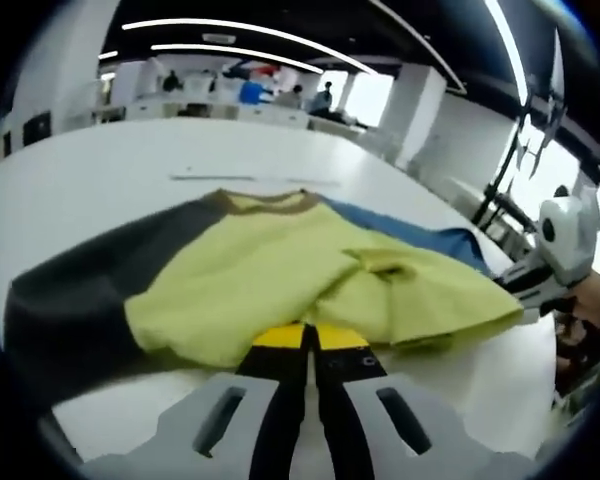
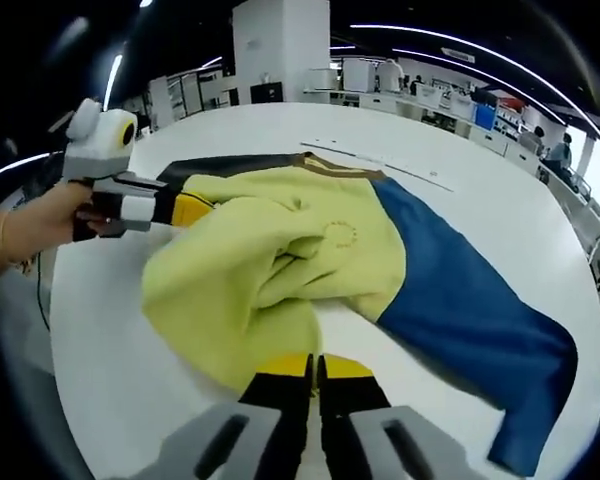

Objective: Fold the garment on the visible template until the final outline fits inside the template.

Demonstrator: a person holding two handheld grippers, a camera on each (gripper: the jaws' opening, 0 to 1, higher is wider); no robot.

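Note:
A yellow garment (image 1: 280, 275) with a dark grey sleeve (image 1: 80, 300) and a blue sleeve (image 1: 420, 235) lies bunched on the white table (image 1: 100, 180). My left gripper (image 1: 308, 338) is shut on its near yellow edge. My right gripper (image 1: 520, 290) reaches in from the right and touches the fabric's right corner. In the right gripper view, the garment (image 2: 280, 250) has folds across its middle, and the blue sleeve (image 2: 470, 310) spreads to the right. My right gripper (image 2: 315, 368) is shut on the yellow hem. My left gripper (image 2: 185, 208), held by a hand (image 2: 30, 235), grips the left edge.
A thin straight line (image 2: 380, 160) marks the table behind the collar (image 2: 330, 165); the same line (image 1: 250, 180) runs beyond the garment in the left gripper view. The table edge (image 2: 50, 300) curves near the hand. Desks and people stand far behind.

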